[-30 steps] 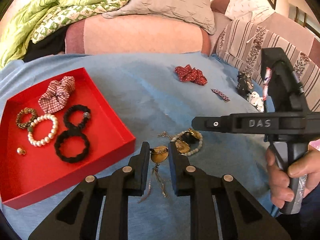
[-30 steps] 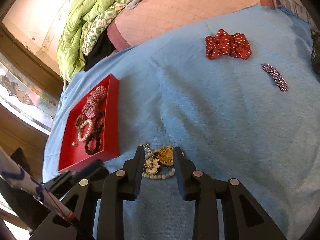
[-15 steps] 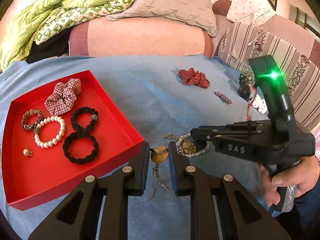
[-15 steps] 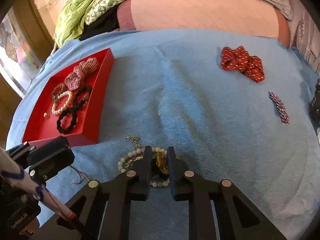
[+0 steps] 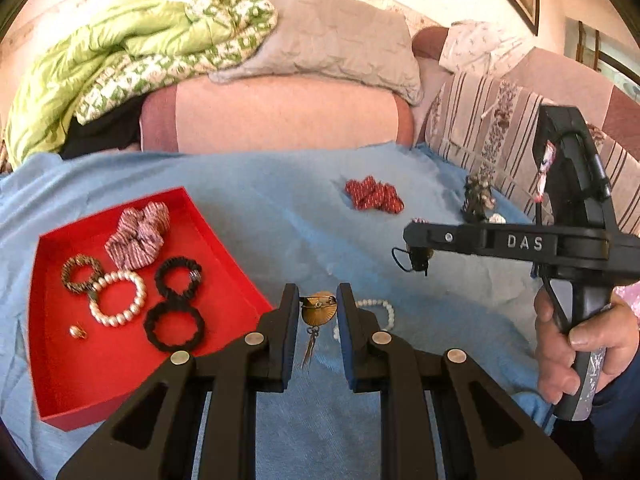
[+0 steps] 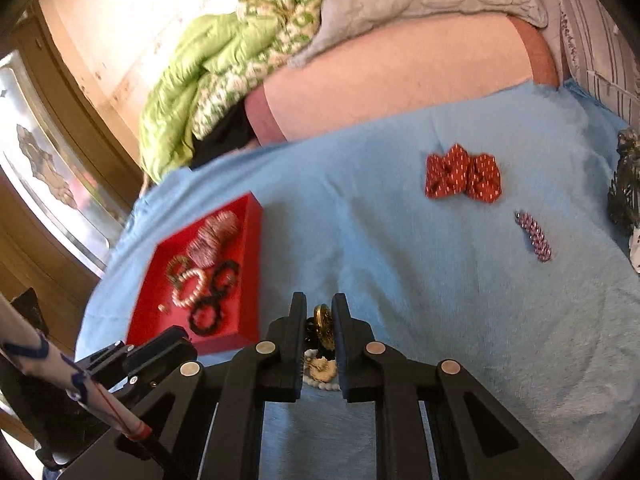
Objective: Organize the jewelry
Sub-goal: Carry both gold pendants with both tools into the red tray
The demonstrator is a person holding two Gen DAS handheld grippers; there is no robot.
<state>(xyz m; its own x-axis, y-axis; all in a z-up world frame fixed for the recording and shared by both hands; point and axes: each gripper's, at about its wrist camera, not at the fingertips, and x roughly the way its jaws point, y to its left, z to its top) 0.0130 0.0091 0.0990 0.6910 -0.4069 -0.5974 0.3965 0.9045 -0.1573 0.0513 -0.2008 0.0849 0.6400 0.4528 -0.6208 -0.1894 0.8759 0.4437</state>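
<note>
My left gripper (image 5: 319, 304) is shut on a gold fan-shaped earring (image 5: 318, 314), its thin chain hanging above the blue cloth. Just to its left, the red tray (image 5: 80, 376) holds a striped scrunchie (image 5: 138, 232), a pearl bracelet (image 5: 118, 300), a brown bracelet, black hair ties (image 5: 174, 304) and a small gold piece. My right gripper (image 6: 319, 312) is shut on a gold round ornament on a black band (image 6: 325, 324), raised off the cloth. Another pearl bracelet (image 5: 382, 304) lies beneath both grippers. In the left wrist view the right gripper (image 5: 416, 242) hangs to the right, held by a hand.
Farther back on the blue cloth lie a red dotted scrunchie (image 6: 462, 178) and a pink beaded clip (image 6: 534, 236). A dark figurine (image 6: 626, 184) stands at the right edge. Pillows and a green quilt (image 5: 120, 60) are piled behind the cloth.
The right gripper shut on the gold ornament and raised it off the pearl bracelet. The left gripper rose a little with the fan earring still in it.
</note>
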